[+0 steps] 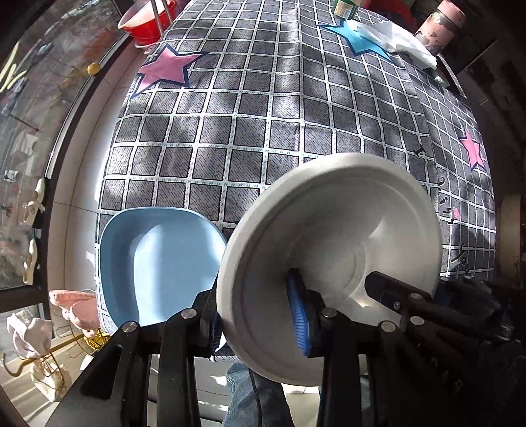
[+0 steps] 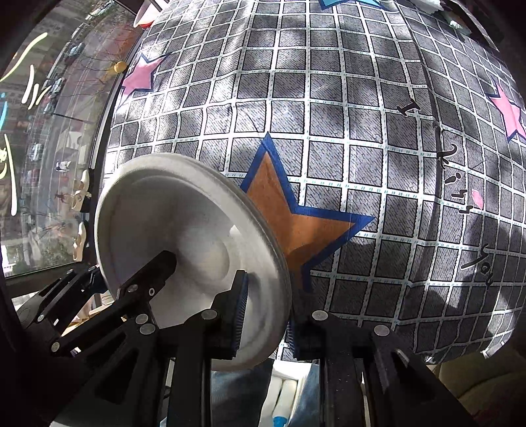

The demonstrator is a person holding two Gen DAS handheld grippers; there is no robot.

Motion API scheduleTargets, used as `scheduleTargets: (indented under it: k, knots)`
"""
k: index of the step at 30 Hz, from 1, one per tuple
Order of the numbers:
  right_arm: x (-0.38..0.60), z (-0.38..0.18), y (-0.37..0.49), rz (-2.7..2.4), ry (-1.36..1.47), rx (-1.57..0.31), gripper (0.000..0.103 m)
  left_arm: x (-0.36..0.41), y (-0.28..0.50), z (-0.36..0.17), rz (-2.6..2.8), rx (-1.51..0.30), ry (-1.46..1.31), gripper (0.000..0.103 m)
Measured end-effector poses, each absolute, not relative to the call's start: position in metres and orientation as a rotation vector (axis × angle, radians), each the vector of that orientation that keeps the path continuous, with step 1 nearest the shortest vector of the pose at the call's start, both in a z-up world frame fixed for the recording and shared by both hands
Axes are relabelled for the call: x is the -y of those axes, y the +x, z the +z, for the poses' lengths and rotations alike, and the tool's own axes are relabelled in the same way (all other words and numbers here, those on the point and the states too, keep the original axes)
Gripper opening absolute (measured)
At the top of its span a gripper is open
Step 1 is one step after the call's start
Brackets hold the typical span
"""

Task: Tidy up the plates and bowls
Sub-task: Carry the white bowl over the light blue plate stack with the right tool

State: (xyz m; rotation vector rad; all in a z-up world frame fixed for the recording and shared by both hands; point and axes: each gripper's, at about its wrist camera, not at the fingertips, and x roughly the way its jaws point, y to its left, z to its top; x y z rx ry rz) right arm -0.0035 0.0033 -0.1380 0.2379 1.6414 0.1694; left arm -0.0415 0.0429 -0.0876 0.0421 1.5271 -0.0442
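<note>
The round white shallow bowl with a wide flat rim (image 1: 332, 236) is being held clear of the table, tipped steeply on edge, above the near edge of the grey checked tablecloth with coloured stars (image 1: 263, 108). Both grippers are clamping it at once. The left gripper (image 1: 259, 315) is pinching the rim on one side, one blue-ribbed pad (image 1: 297, 315) pressing inside the bowl and the other finger hidden behind the rim. The right gripper (image 2: 266, 318) is squeezing the opposite rim between its own blue pads, seen edge-on in the right wrist view; its black finger is also showing across the bowl in the left wrist view.

Judging by this, the step in hand is carrying the white bowl toward a stacking place. The pale blue rounded-square plastic plate (image 1: 157, 262) is lying flat at the near left corner of the table, just beside the bowl, and looks the likely target. The next move is calling for levelling the bowl, centring it over the plate and lowering both hands together before either grip lets go.

As for writing, black slanted script is running down the right side of the cloth (image 2: 460, 184); only "you" at its end is coming through. The green-labelled container (image 1: 346, 7) at the far edge is too cropped to read.
</note>
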Motion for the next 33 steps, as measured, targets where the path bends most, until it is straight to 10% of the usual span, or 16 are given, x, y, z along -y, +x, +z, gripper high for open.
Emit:
scheduleTargets:
  k: [24, 30, 33]
  knots:
    - [-0.148, -0.192, 0.009, 0.346, 0.047, -1.678, 0.023, -0.168, -0.055, -0.122, 0.123, -1.55, -0.048, 0.041]
    - [-0.14, -0.175, 0.007, 0.304, -0.022, -1.636, 0.025, -0.171, -0.055, -0.115, 0.15, -1.515, 0.047, 0.077]
    - [-0.134, -0.164, 0.009, 0.268, -0.045, -1.596, 0.064, -0.181, -0.057, -0.113, 0.166, -1.531, 0.035, 0.082]
